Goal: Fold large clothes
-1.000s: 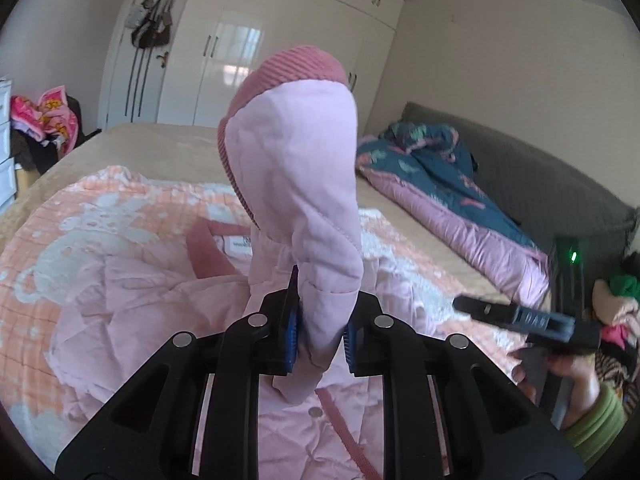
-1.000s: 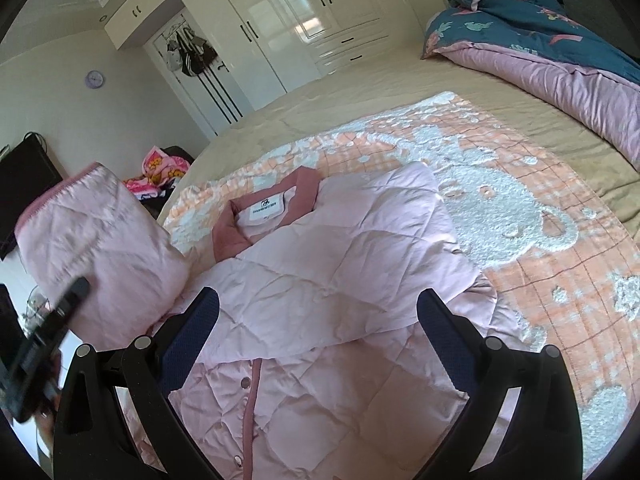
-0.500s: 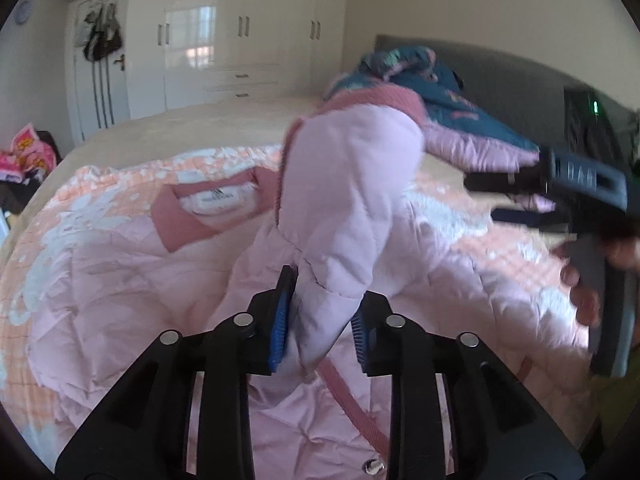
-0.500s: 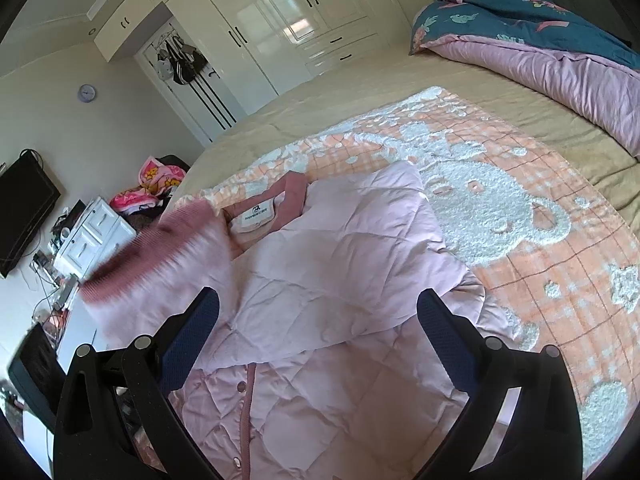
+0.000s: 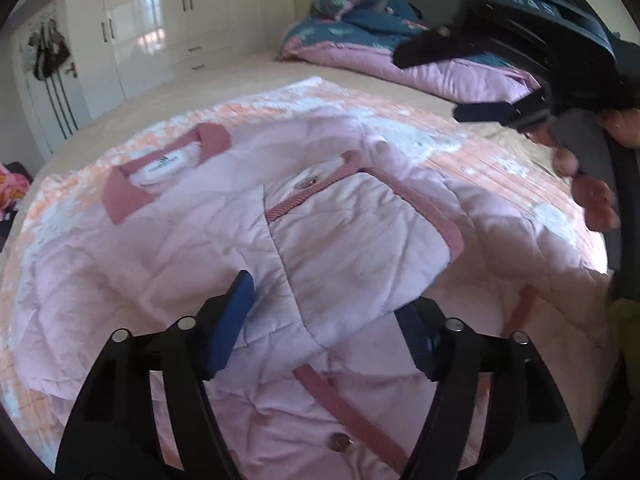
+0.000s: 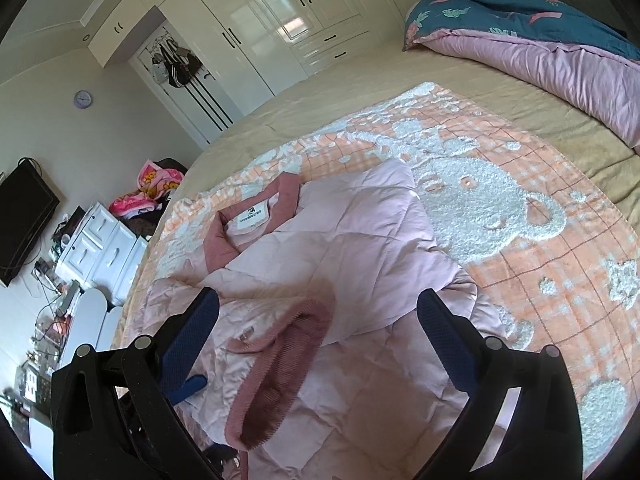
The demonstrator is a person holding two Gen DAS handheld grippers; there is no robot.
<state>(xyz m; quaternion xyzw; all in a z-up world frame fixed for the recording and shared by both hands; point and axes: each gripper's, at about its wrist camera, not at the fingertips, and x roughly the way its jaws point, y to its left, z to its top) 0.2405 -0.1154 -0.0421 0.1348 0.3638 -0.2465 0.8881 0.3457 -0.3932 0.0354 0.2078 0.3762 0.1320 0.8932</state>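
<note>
Both grippers, left (image 5: pixel 324 328) and right (image 6: pixel 316 336), spread wide (nothing clamped); quilted pink jacket (image 6: pixel 360 248) flat, ribbed cuff (image 6: pixel 280 364) curled.

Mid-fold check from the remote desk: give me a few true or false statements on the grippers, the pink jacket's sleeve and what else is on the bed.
1. The left gripper is clamped on the sleeve. False: its jaws are open and the sleeve lies loose on the jacket.
2. The right gripper is open. True.
3. The sleeve's ribbed cuff lies across the jacket's front. True.
4. The jacket lies on a bare wooden floor. False: it lies on an orange blanket on the bed.
5. A teal and pink duvet is heaped at the bed's far side. True.
</note>
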